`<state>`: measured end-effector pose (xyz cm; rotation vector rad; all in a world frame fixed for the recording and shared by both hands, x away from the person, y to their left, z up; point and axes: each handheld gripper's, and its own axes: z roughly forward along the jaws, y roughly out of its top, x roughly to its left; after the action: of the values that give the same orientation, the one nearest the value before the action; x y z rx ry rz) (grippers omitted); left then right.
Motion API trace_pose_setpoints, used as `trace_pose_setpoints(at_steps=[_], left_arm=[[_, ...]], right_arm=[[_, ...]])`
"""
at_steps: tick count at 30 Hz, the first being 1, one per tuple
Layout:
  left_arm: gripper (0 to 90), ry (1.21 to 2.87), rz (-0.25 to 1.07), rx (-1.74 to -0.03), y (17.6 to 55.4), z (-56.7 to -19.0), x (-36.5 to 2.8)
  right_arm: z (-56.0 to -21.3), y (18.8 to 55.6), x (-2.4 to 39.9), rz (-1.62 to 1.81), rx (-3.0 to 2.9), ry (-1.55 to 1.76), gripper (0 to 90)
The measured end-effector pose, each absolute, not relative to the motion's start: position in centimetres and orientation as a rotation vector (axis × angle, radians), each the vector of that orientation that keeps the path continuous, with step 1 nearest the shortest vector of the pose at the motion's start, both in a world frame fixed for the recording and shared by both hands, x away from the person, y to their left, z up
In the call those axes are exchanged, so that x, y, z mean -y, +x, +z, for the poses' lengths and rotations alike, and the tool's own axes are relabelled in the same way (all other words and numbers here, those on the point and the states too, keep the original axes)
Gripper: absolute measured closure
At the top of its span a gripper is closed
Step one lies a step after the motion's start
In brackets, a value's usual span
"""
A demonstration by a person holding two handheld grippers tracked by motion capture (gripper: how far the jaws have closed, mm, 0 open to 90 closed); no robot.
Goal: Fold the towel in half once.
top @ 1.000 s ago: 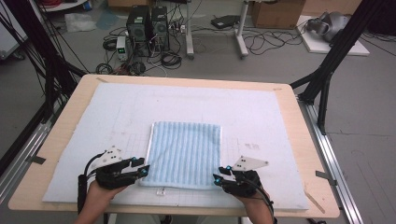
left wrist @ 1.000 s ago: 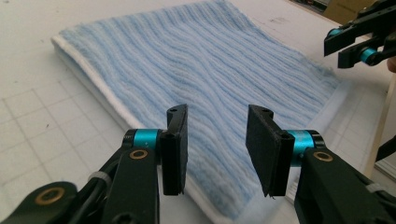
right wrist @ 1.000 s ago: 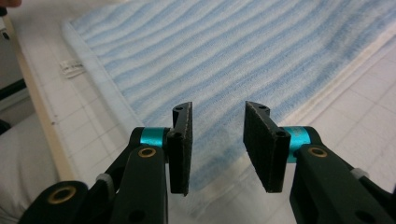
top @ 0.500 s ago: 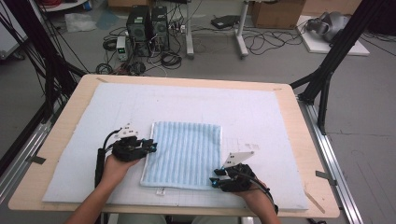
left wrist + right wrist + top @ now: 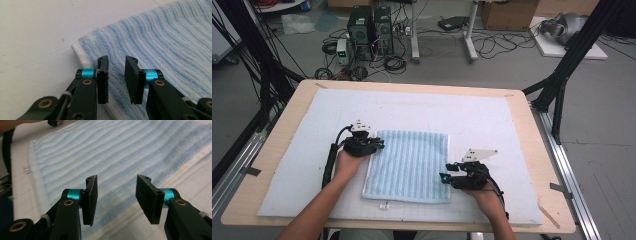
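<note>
A folded light-blue striped towel (image 5: 409, 165) lies flat on the white mat (image 5: 492, 125). My left gripper (image 5: 376, 145) sits at the towel's far left corner. In the left gripper view its jaws (image 5: 117, 75) have just been closing; they stand a narrow gap apart above the towel's (image 5: 162, 45) white-edged corner, with no cloth pinched. My right gripper (image 5: 446, 177) is at the towel's right edge, toward the front. Its jaws (image 5: 116, 195) have just been opening and stand wide over the towel's (image 5: 112, 152) border, with nothing between the pads.
The mat covers a wooden table (image 5: 532, 130). A small white tag (image 5: 384, 205) lies at the towel's front edge. Black frame legs (image 5: 562, 85) stand beside the table, with computers and cables (image 5: 372, 30) on the floor beyond it.
My left hand has moved away from the person along the towel's left edge, from the near corner to the far one, and its jaws narrowed. The right gripper shifted slightly forward and opened wider.
</note>
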<state>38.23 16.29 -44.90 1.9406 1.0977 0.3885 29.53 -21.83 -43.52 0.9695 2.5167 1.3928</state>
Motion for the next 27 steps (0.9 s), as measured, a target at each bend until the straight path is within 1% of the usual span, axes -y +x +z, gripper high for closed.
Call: trace_pose_setpoints(at_steps=[1,2,8,10,11,13,15,19,21,23,25,26,27], left_arm=[[73.8,1.954,0.428,-1.093,38.3,-44.9,-16.3],[75.4,1.952,0.438,-1.095,38.4,-45.0,-16.4],[72.3,1.938,0.414,-1.107,38.4,-44.9,-16.7],[71.6,1.927,0.4,-1.114,38.4,-45.0,-16.8],[71.4,1.927,0.399,-1.112,38.4,-45.0,-16.8],[71.3,1.929,0.396,-1.109,38.4,-45.0,-16.8],[71.3,1.926,0.396,-1.109,38.4,-45.0,-16.9],[71.6,1.914,0.382,-1.116,38.5,-45.1,-17.0],[71.8,1.919,0.382,-1.115,38.5,-45.1,-17.0],[71.9,1.913,0.379,-1.118,38.5,-45.1,-17.0],[72.1,1.907,0.374,-1.123,38.5,-45.1,-17.0],[72.0,1.903,0.372,-1.127,38.5,-45.1,-17.0],[71.8,1.907,0.37,-1.128,38.5,-45.0,-17.1]], right_arm=[[-43.6,29.7,21.8,1.384,-2.506,0.984,51.9],[-43.6,29.8,21.8,1.372,-2.497,0.997,51.9],[-43.4,30.8,21.8,1.287,-2.386,1.077,53.3],[-43.3,31.4,21.8,1.261,-2.351,1.091,59.4],[-43.3,31.8,21.7,1.249,-2.339,1.076,65.5],[-43.1,32.7,21.4,1.224,-2.316,1.059,71.1],[-43.0,33.9,21.0,1.227,-2.302,1.069,73.7],[-43.2,36.1,19.9,1.212,-2.304,1.119,74.0],[-43.8,37.7,19.4,1.143,-2.315,1.171,74.0],[-44.4,38.7,19.3,1.055,-2.319,1.217,75.9],[-44.5,39.0,19.6,1.074,-2.29,1.27,78.8],[-44.4,39.0,19.6,1.045,-2.274,1.268,78.1],[-44.4,39.0,19.7,1.027,-2.262,1.266,73.4]])
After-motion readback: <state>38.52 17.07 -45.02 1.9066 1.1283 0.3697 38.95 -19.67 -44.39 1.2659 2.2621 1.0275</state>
